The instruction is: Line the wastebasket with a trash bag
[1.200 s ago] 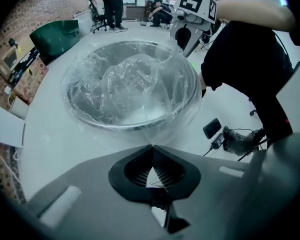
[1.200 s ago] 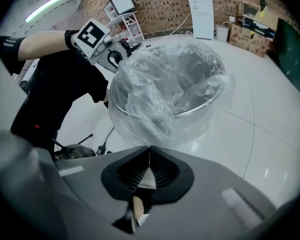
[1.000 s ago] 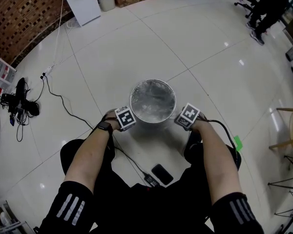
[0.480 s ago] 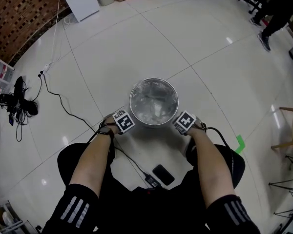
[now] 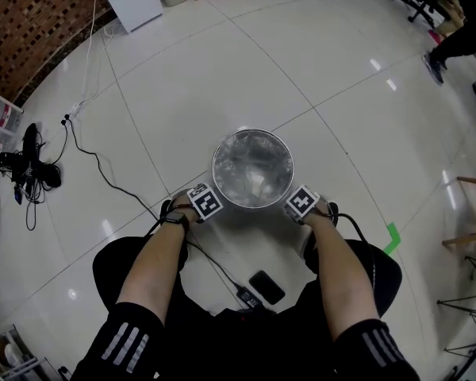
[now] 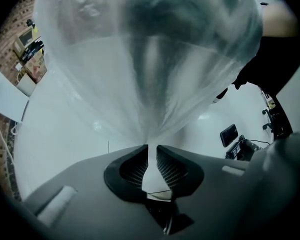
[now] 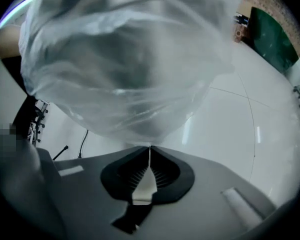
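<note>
Lining looks almost done. The clear trash bag (image 5: pixel 252 171) sits inside the round wastebasket (image 5: pixel 252 132) on the floor, and its top is pulled down over the rim. The right gripper (image 7: pixel 149 160) pinches the bag edge tight on the near right side. On the near left, the left gripper (image 6: pixel 151 158) has just been opening its jaws, and the bag edge lies loose between them. I think only letting go is left.

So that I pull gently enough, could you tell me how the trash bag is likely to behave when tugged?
The trash bag looks floppy: it gathers into soft folds. Its see-through film is probably very light, and glossy enough to slip off the wastebasket rim.
</note>
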`<state>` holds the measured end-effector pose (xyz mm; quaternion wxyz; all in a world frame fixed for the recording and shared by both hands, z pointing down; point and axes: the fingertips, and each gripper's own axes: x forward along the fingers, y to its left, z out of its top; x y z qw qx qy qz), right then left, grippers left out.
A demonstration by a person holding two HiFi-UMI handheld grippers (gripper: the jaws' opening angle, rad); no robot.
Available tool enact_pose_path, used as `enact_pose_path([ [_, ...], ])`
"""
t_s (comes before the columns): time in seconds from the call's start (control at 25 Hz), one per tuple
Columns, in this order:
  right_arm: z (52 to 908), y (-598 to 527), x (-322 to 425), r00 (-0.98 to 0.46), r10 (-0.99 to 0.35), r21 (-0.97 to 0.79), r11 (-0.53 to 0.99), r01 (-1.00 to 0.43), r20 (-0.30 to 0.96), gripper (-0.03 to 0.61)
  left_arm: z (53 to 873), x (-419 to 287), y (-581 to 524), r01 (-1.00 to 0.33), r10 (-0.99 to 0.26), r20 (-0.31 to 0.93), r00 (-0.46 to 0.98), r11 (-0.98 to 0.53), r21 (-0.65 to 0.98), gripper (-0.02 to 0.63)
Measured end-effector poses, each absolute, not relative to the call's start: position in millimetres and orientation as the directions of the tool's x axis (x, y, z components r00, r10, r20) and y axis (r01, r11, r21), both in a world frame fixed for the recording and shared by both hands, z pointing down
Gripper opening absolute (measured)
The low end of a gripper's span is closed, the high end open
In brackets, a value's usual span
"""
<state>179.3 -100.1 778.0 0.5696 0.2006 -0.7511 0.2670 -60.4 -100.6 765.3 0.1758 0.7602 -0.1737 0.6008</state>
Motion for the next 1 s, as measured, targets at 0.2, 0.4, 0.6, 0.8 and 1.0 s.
enact_pose_path([
  [0.2,766,-86,189,-0.287,0.063,-0.237,0.743,-0.626,0.956,0.125,755,-72,-102,-0.471,-0.042,0.980,0.195,-0.880,0.056,0.128],
  [0.4,736,-83,201,-0.270,0.040,-0.201,0.775,-0.599,0.962,0.141,723,-94,-107,-0.444,-0.071,0.985,0.156,-0.896,0.006,0.153],
  [0.6,691,-102,218,-0.238,-0.022,-0.132,0.780,-0.612,0.971,0.143,667,-103,-141,-0.487,-0.199,0.960,0.196,-0.870,-0.081,0.153],
  [0.8,615,-161,210,-0.282,-0.253,0.050,0.819,-0.572,0.925,0.143,595,-82,-173,-0.483,-0.331,0.903,0.274,-0.859,-0.168,0.143],
  [1.0,542,-191,170,-0.386,-0.382,0.147,0.844,-0.515,0.840,0.100,510,-56,-205,-0.516,-0.518,0.770,0.372,-0.805,-0.292,-0.005],
])
